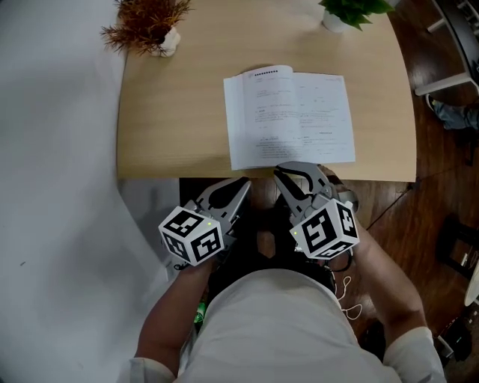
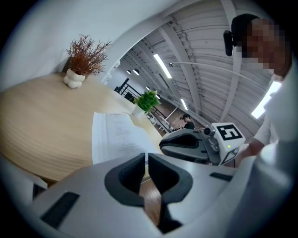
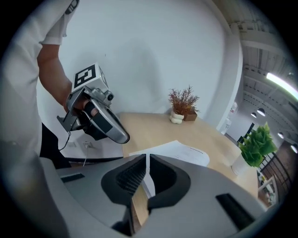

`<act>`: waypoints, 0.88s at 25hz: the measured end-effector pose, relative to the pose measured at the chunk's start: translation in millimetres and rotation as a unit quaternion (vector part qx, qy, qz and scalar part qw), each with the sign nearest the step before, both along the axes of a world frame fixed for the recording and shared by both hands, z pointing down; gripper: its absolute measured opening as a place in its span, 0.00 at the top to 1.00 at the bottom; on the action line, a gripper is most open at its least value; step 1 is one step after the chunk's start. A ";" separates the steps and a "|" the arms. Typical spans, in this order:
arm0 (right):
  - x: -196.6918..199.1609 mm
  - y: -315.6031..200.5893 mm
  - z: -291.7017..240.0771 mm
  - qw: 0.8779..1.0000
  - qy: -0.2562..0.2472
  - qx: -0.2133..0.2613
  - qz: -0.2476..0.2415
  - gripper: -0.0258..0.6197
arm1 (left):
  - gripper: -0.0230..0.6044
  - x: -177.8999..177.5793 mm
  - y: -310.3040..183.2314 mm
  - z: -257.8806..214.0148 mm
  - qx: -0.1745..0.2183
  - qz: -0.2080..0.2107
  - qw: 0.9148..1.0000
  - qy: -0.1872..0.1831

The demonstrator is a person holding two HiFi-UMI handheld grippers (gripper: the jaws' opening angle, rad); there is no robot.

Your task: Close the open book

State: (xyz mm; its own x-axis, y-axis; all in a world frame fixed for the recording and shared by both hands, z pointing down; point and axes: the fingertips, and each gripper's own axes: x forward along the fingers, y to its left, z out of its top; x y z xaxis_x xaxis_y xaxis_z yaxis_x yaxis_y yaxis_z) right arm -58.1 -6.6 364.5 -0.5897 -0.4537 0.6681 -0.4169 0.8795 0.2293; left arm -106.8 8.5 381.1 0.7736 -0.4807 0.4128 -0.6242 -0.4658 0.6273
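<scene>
Book lies fully open, closing not begun; we hold left gripper and right gripper before it, jaws nearly together, empty.

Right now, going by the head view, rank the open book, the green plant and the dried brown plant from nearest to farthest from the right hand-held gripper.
1. Open book: just ahead of the right hand-held gripper, by the near edge of the table.
2. Green plant: far right corner.
3. Dried brown plant: far left corner, diagonally across.
</scene>
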 end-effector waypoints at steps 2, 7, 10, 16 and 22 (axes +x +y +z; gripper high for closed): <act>-7.2 0.9 11.8 1.000 0.019 0.002 -0.023 0.94 | 0.97 -1.8 1.1 10.9 -0.012 -0.001 1.000 -0.004; -24.4 2.3 40.8 0.993 0.075 0.013 -0.092 0.88 | 0.97 -4.0 3.4 26.5 -0.031 -0.001 0.999 -0.007; -31.5 2.4 57.7 0.986 0.109 0.015 -0.127 0.86 | 0.97 -4.2 4.2 31.9 -0.037 0.000 0.999 -0.007; -36.1 0.8 86.0 0.972 0.167 0.009 -0.163 0.84 | 0.97 -5.8 4.9 38.7 -0.043 0.001 0.999 -0.006; -38.3 -6.4 94.6 0.970 0.188 0.005 -0.157 0.84 | 0.97 -7.4 6.3 43.8 -0.050 -0.002 0.999 -0.002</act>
State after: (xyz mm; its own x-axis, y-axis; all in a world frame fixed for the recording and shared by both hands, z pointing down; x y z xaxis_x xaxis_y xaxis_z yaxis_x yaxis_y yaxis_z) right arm -96.4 -13.0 459.0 -0.4163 -0.2980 0.8590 -0.0142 0.9468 0.3216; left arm -114.2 14.9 424.8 0.7707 -0.4389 0.4619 -0.6277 -0.3984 0.6688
